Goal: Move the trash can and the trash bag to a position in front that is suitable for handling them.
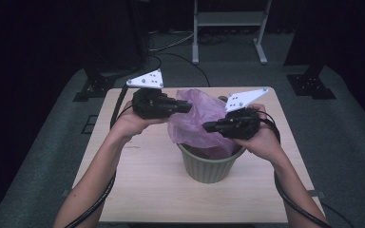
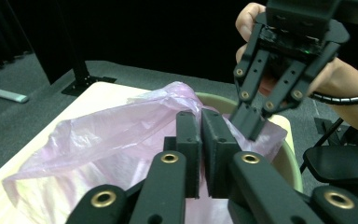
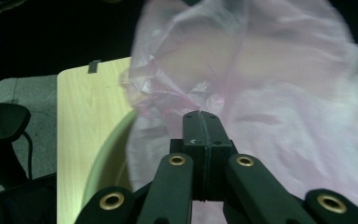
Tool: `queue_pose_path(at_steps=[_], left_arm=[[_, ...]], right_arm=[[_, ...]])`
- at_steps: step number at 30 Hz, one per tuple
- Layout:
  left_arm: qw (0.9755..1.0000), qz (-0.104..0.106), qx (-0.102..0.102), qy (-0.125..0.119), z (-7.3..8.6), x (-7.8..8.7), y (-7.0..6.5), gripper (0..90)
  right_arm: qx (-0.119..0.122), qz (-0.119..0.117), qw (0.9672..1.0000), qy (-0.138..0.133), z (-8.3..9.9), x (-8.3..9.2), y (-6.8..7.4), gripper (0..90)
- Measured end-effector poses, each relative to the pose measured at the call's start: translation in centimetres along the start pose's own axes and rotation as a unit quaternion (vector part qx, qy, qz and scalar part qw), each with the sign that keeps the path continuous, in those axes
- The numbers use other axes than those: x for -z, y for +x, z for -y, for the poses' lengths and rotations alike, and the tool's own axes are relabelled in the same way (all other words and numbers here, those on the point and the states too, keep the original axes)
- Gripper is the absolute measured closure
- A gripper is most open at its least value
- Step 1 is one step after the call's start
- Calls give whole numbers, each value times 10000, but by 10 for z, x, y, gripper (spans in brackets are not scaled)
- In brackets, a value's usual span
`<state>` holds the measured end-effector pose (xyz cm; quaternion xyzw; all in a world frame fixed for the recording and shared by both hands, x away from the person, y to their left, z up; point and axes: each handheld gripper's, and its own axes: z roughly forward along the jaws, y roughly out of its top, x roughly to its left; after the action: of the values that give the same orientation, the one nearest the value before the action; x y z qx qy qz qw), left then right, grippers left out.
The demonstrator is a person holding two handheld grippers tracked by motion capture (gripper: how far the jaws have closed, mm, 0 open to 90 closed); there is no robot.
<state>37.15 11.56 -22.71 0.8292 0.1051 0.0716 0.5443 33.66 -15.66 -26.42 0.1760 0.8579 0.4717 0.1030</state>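
Observation:
A pale green bin [image 1: 209, 166] stands on the wooden table [image 1: 138, 180], near its middle. A thin pink plastic bag [image 1: 199, 114] sits in the bin and is pulled up above the rim. My left gripper [image 1: 187, 107] comes in from the left at the bag's upper edge. In the left gripper view its jaws [image 2: 200, 121] are nearly together, with the film running up to them. My right gripper [image 1: 206, 126] is over the bin's right side, shut on the bag's near edge [image 3: 201, 122]. The left gripper view shows it pinching the film [image 2: 248, 125] above the bin rim [image 2: 289, 154].
A metal stand frame [image 1: 230, 19] is on the grey floor behind the table. Black stand bases sit at the back left [image 1: 95, 80] and back right [image 1: 311, 80]. A black seat [image 2: 340, 163] is beside the table. Bare tabletop lies in front of the bin.

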Motion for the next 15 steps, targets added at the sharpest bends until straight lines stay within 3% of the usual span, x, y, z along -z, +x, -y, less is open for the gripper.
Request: queue_pose_path(at_steps=[15], left_arm=[[9994, -196, 191, -200, 7, 17, 7, 565]], right_arm=[[-578, 480, 9962, -430, 33, 50, -30, 900]])
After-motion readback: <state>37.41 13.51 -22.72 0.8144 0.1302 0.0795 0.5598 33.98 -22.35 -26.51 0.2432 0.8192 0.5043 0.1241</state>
